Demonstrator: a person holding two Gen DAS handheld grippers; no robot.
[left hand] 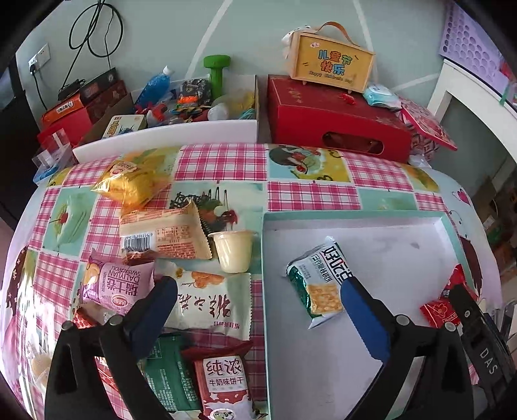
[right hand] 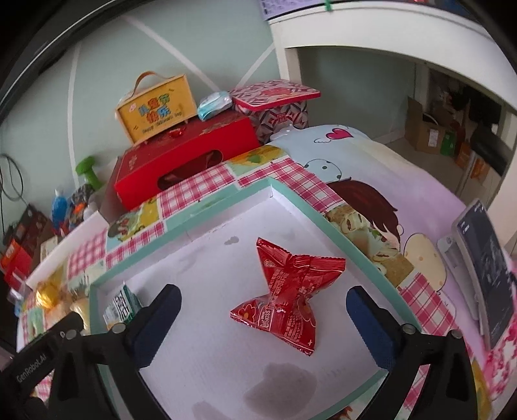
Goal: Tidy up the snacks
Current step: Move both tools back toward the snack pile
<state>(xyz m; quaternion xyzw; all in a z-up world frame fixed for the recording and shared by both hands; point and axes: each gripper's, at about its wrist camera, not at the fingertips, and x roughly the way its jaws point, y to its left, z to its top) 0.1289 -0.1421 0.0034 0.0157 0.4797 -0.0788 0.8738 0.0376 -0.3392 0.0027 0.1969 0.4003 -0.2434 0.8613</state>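
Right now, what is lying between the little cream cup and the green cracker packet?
In the left wrist view, only the teal wall of the box stands between the cream cup on the tablecloth and the green cracker packet inside; otherwise bare white box floor.

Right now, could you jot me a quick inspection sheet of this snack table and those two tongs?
Surface: cartoon tablecloth with pink checks, covering the table.
Job's things: shallow tray holds a green packet and a red packet, lying apart. Outside, left of the tray: yellow bag, beige packet, cup, pink roll, white packet, milk biscuit packet.
Clutter: red box, yellow case on top of it, white bin of odds and ends, green dumbbell.
Tongs: left tongs open, empty; right tongs open, red packet between the jaws, untouched.
Cables: black cable on the wall.
Surroundings: phone on a stand, cardboard boxes.
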